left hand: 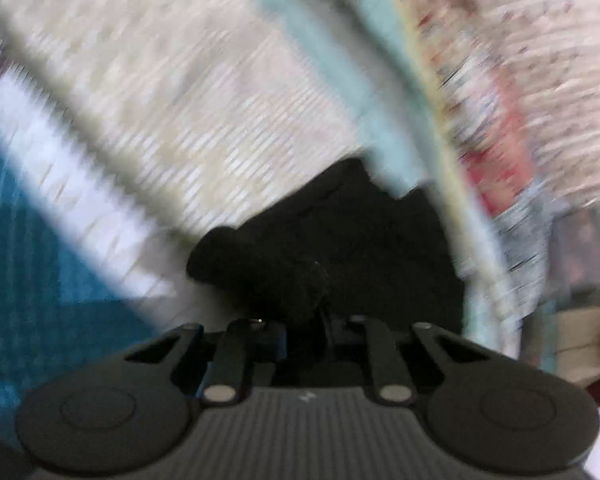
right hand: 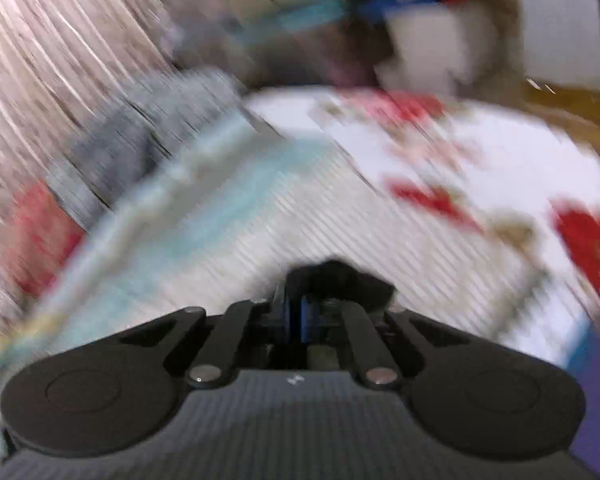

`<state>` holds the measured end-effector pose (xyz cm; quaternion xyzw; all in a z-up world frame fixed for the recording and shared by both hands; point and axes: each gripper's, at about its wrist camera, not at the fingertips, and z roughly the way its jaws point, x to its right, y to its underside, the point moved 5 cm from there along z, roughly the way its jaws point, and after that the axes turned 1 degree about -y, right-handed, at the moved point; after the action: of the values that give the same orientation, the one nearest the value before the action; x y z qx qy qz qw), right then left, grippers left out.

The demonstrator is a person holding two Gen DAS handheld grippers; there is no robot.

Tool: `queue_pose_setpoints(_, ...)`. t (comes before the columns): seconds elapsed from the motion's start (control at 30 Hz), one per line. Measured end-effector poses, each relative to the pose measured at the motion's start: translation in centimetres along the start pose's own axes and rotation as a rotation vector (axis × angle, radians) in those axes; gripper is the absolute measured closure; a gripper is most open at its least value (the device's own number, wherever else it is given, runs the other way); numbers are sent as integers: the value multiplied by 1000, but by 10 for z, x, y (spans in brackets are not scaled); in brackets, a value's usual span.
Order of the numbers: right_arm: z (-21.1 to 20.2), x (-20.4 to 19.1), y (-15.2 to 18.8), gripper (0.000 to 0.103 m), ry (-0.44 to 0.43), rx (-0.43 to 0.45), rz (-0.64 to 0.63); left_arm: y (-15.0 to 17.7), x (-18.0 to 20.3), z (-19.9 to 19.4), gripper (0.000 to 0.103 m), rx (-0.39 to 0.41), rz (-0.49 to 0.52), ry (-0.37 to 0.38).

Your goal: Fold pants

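Observation:
Both views are blurred by motion. In the left wrist view the black pants hang bunched right in front of my left gripper, whose jaws are shut on the cloth; the fingertips are hidden in the fabric. In the right wrist view my right gripper is shut on a small bunch of the black pants, only a little of which shows past the fingers. Both grippers are held above a pale bedspread.
A cream bedspread with a pale blue stripe lies below; it shows in the right wrist view too. A teal patch lies at left. A white cloth with red print and a grey item lie nearby.

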<state>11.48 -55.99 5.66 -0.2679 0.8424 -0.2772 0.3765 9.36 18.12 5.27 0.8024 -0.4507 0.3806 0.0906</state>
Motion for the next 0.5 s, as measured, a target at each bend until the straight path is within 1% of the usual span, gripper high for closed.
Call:
queue_pose_setpoints(0.07, -11, -33, -31, 96, -94, 68, 26, -23, 31, -25, 90, 81, 26, 72)
queue_pose_setpoints(0.13, -33, -61, -61, 96, -216, 160, 58, -44, 59, -61, 90, 198, 70, 129)
queue_pose_setpoints(0.2, -55, -73, -79, 96, -302, 222, 77, -56, 66, -89, 90, 267, 78, 177)
queue_pose_setpoints(0.23, -62, -74, -80, 96, -319, 231, 82, -59, 62, -100, 90, 290, 76, 188)
queue_pose_setpoints(0.27, -67, -72, -77, 96, -329, 230, 81, -60, 56, -105, 90, 302, 74, 185)
queue_pose_setpoints(0.3, -69, -66, -71, 96, -334, 220, 76, -58, 45, -107, 90, 305, 71, 171)
queue_pose_setpoints(0.37, -67, -48, -46, 95, -321, 176, 52, -45, 15, -95, 90, 278, 68, 105)
queue_pose_setpoints(0.4, -62, -33, -27, 95, -282, 142, 36, -36, -7, -79, 90, 238, 56, 54)
queue_pose_setpoints(0.43, -55, -25, -9, 95, -237, 115, 29, -27, -26, -65, 90, 193, 34, 22)
queue_pose_setpoints(0.47, -45, -5, 11, 95, -174, 72, 36, -14, -50, -44, 90, 120, -6, -26)
queue_pose_setpoints(0.5, -36, 13, 30, 95, -113, 31, 49, -3, -65, -28, 90, 68, -35, -57)
